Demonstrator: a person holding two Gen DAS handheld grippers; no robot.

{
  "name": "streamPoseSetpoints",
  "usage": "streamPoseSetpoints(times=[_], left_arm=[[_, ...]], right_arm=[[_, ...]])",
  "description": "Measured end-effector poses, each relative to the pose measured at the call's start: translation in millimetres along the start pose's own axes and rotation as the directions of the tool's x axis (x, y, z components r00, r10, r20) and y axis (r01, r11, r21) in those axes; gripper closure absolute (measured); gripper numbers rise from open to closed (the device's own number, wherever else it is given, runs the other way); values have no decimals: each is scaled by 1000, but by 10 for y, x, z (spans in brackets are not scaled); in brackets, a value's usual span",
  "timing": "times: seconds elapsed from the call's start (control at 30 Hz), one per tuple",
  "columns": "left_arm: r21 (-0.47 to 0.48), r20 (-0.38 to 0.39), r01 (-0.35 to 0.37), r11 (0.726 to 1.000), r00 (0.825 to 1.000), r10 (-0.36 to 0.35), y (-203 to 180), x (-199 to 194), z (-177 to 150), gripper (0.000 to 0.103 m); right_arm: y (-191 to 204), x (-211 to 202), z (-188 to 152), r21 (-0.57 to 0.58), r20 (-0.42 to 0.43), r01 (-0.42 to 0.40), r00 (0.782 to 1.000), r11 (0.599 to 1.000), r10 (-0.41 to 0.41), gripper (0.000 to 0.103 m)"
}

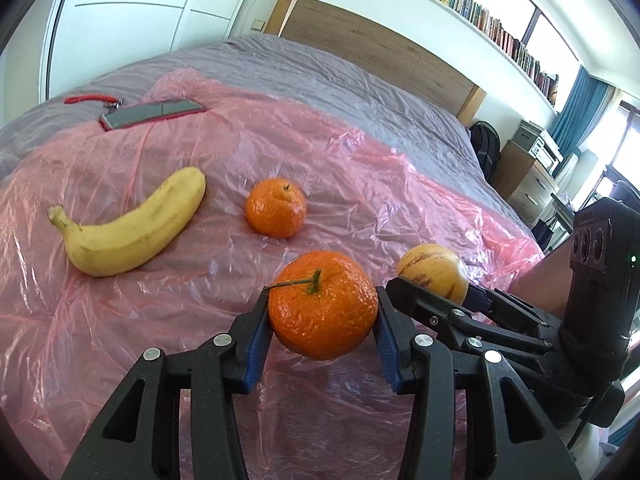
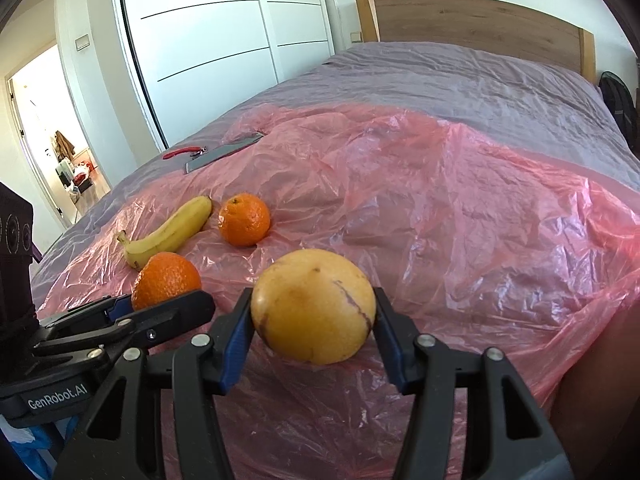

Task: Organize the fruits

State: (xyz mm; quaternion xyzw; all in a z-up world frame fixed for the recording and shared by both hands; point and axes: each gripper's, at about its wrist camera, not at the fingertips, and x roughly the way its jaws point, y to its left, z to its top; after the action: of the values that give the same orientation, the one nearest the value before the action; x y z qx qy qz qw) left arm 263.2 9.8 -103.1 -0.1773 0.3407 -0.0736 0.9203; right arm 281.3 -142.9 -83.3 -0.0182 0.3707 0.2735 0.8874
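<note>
Evidently mid-sort: left gripper [image 1: 323, 326] clamped on the stemmed mandarin [image 1: 322, 304], raised clear of the pink plastic sheet [image 1: 168, 312]; right gripper [image 2: 314, 330] just beside, gripping a yellow purple-streaked fruit [image 2: 314, 306] by its sides. Ahead of both, resting apart on the sheet: banana [image 1: 128, 226], second mandarin [image 1: 276, 208]. Probably carried for grouping.

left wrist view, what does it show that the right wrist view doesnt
Only the left wrist view shows the long bookshelf high on the wall, the drawer unit by the window, and the stem on the orange clamped in the left claw.

Only the right wrist view shows the open doorway into another room.

Both show the yellow fruit clamped in the right claw, the banana, the second orange, the phone and the pink plastic sheet on the bed.
</note>
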Motion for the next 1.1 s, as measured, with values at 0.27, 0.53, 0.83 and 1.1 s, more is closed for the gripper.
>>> streamPoseSetpoints(times=[0.27, 0.53, 0.83, 1.1], left_arm=[[32, 44, -15, 999, 999, 14, -116, -361, 74, 62], [52, 93, -41, 998, 995, 36, -135, -825, 139, 62], [80, 110, -46, 996, 993, 37, -174, -1240, 123, 62], [124, 84, -33, 992, 996, 22, -295, -1529, -45, 62]], right_arm=[[112, -357, 141, -5, 57, 2, 998, 1000, -2, 49], [335, -742, 112, -1, 91, -9, 996, 1000, 9, 48], [572, -1165, -100, 12, 73, -13, 997, 1000, 13, 48], [675, -1539, -380, 53, 54, 3, 999, 999, -6, 48]])
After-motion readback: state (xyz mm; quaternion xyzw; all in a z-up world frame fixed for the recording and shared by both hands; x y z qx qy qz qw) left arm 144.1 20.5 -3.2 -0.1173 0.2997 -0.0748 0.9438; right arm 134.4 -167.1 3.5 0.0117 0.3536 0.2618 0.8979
